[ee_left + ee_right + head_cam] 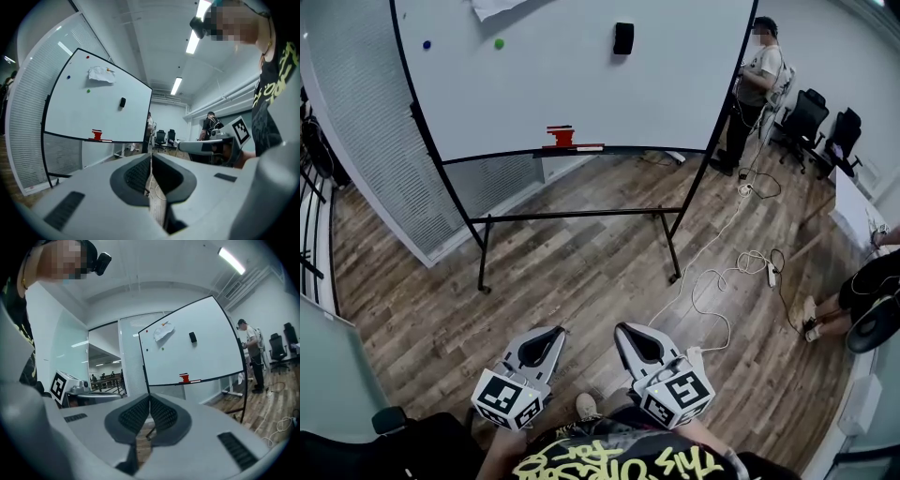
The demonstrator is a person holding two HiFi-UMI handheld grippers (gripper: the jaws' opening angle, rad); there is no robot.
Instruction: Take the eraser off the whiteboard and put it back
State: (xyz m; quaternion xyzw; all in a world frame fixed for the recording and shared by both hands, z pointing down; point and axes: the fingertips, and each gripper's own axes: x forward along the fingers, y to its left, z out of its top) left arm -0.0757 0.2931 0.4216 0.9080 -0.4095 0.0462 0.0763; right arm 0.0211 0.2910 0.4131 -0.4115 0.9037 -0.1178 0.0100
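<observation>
We hold both tools low and near our body, well apart from the whiteboard (562,89) on the far side of the floor. The left gripper (151,157) has its jaws pressed together with nothing between them, and the right gripper (149,397) is likewise closed and empty. The eraser (623,38), a small dark block, sits high on the board, right of its middle.

The main risk, as we judge it, is arriving with closed jaws. If we do not spread one pair before contact, the tips will likely knock the eraser sideways or off the board. It probably clings by a magnet, so a skewed pinch could let it slip to the floor, and a tilted return might leave it sliding down. The board hangs in a light stand (572,216), and a hard push could rock it. A white cable (722,279) loops over the floor on the right, near the stand's right foot, and we could snag a shoe there.

The floor (431,309) is wood-patterned plank. On the board are a blue dot (427,44), a green dot (499,43) and a paper (497,7) at the top, with a red object (561,137) on its ledge. A person (757,80) stands far right, beside office chairs (806,117).
</observation>
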